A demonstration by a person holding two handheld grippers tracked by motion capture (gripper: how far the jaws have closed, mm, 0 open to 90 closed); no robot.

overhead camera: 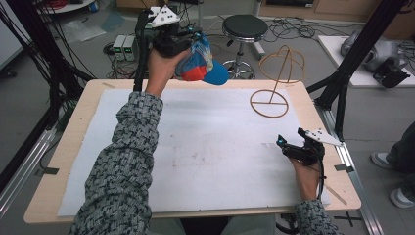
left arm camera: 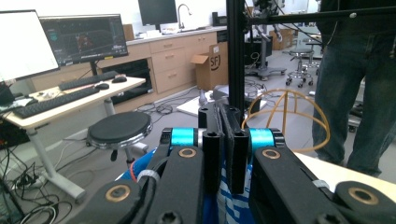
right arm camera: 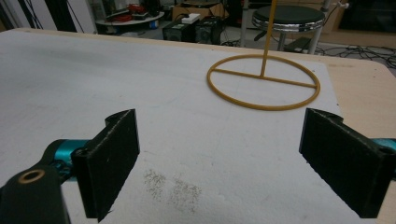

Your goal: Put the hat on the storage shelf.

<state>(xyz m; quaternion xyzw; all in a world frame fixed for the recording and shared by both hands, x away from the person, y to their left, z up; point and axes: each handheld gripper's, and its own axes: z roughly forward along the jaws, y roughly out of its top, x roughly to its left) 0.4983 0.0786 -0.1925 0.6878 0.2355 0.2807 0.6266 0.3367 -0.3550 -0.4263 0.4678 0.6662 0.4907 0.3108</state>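
Note:
A blue, red and white cap (overhead camera: 203,66) hangs above the table's far edge, with my left gripper (overhead camera: 195,38) shut on its fabric. In the left gripper view the jaws (left arm camera: 227,140) are pressed together on blue and white striped cloth (left arm camera: 233,205). A tan wire hat stand (overhead camera: 276,83) with a ring base and a domed top stands at the far right of the white mat (overhead camera: 195,147). My right gripper (overhead camera: 285,145) rests on the mat near the right edge, open and holding nothing. Ahead of its spread jaws (right arm camera: 219,163) lies the stand's ring base (right arm camera: 261,107).
Beyond the table are a black stool (overhead camera: 244,27), small boxes on the floor (overhead camera: 125,46) and loose cables. Black frame posts (overhead camera: 342,93) flank the table. A person in jeans (left arm camera: 359,93) stands past the right side, shoes (overhead camera: 386,159) near the table corner.

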